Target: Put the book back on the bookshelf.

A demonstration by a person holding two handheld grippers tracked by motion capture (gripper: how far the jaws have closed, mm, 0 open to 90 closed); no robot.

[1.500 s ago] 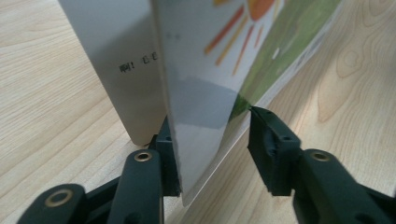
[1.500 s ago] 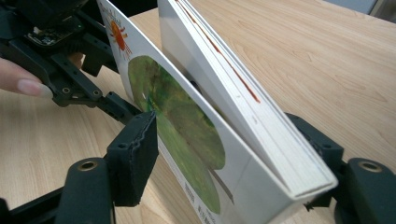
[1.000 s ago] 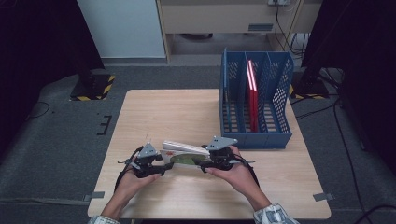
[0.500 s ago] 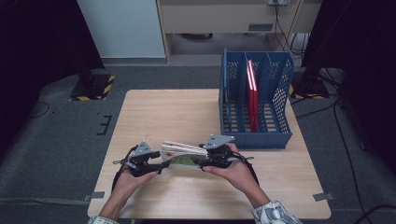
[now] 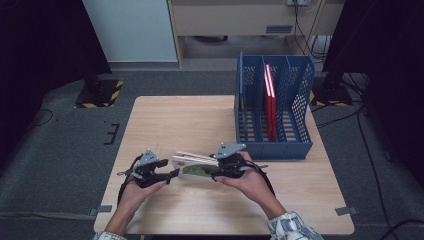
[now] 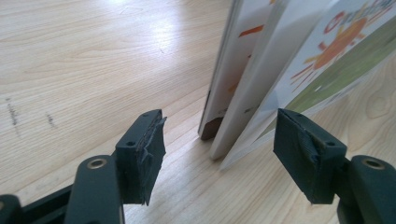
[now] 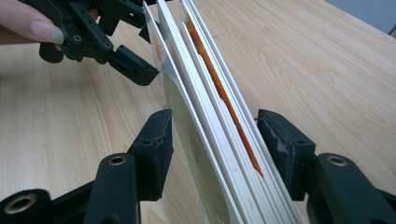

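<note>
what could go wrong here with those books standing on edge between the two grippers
The books stand on edge on the table, fanned apart. The left gripper has just been opening, its pads clear of them, so that end could splay or tip. The right gripper, just closing, has gaps at its pads; a loose grip may drop the outer cover.

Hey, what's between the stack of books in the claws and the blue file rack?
Nothing but bare wooden table. In the high view an open strip of tabletop separates the books from the blue file rack, which stands behind them to the right.
</note>
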